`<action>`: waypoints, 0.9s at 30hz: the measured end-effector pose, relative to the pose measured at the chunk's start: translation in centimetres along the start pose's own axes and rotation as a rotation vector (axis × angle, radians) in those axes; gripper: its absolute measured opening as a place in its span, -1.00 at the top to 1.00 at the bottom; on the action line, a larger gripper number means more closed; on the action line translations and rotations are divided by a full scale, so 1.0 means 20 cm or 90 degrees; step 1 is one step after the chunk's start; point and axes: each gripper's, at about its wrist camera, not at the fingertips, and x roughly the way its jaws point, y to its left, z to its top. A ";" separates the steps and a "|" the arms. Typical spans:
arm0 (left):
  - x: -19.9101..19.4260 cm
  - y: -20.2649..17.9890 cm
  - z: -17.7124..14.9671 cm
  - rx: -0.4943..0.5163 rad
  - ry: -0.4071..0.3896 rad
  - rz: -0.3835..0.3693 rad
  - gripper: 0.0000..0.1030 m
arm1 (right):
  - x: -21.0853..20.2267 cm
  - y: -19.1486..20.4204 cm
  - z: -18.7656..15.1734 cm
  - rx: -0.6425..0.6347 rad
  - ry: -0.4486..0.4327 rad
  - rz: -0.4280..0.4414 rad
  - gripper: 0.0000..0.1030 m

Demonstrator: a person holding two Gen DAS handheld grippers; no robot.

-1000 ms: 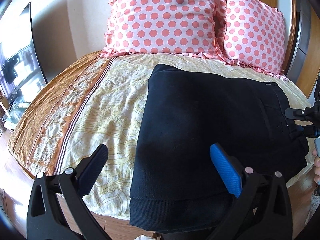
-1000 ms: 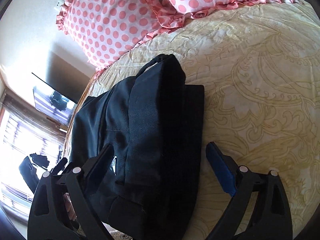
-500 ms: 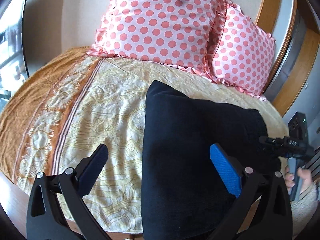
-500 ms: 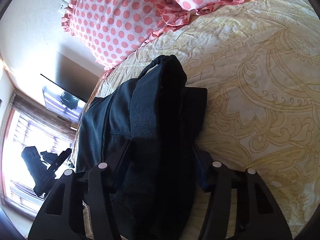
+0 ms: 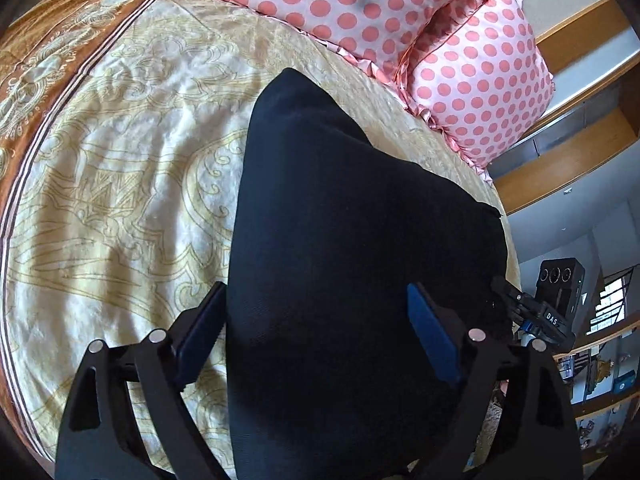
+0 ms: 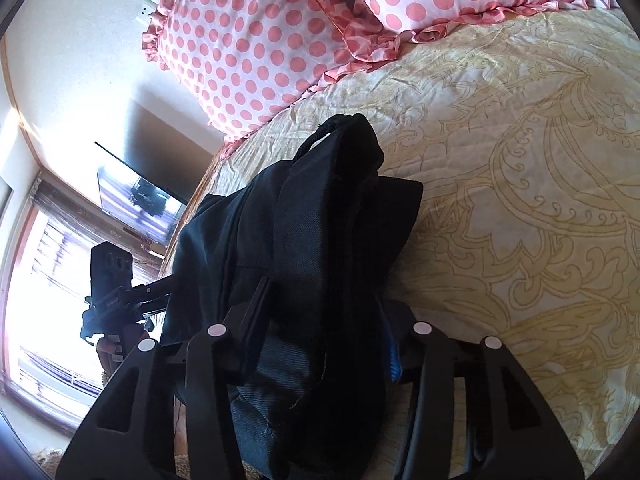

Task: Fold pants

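The folded black pants [image 5: 352, 248] lie on the yellow patterned bedspread [image 5: 120, 168], near its front edge. My left gripper [image 5: 316, 332] straddles the near end of the pants, its fingers part-closed against both sides of the thick fold. In the right wrist view the pants [image 6: 320, 248] bunch up in a tall ridge, and my right gripper [image 6: 324, 332] is shut on their near end. The right gripper also shows in the left wrist view [image 5: 536, 316] at the pants' right edge.
Two pink polka-dot pillows [image 5: 360, 4] lean at the head of the bed. A wooden headboard [image 5: 568, 160] runs at the right. A wall-mounted TV [image 6: 140, 200] and a bright window [image 6: 36, 320] are beyond the bed's left side.
Both grippers have closed in on the pants, the right one from open to clamped. The left gripper has moved forward and narrowed around the fold. The pants' ends have risen and bunched.
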 end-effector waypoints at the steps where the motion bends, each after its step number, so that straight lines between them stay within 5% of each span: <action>1: 0.00 -0.01 0.00 0.007 0.005 0.000 -0.70 | 0.00 -0.01 0.00 0.006 0.004 -0.001 -0.11; 14: 0.02 -0.06 0.02 0.036 0.050 -0.007 -0.70 | 0.08 -0.06 0.00 0.049 0.057 0.023 -0.29; 18: 0.03 -0.08 0.02 0.045 0.060 0.006 -0.69 | 0.11 0.03 -0.01 -0.010 0.060 -0.014 -0.37; 22: 0.02 -0.11 0.01 0.049 0.046 0.026 -0.34 | 0.10 0.04 -0.03 -0.037 0.037 -0.015 0.02; 27: -0.02 -0.17 -0.03 0.085 0.010 0.048 0.15 | 0.07 0.02 -0.05 -0.025 0.011 0.017 0.18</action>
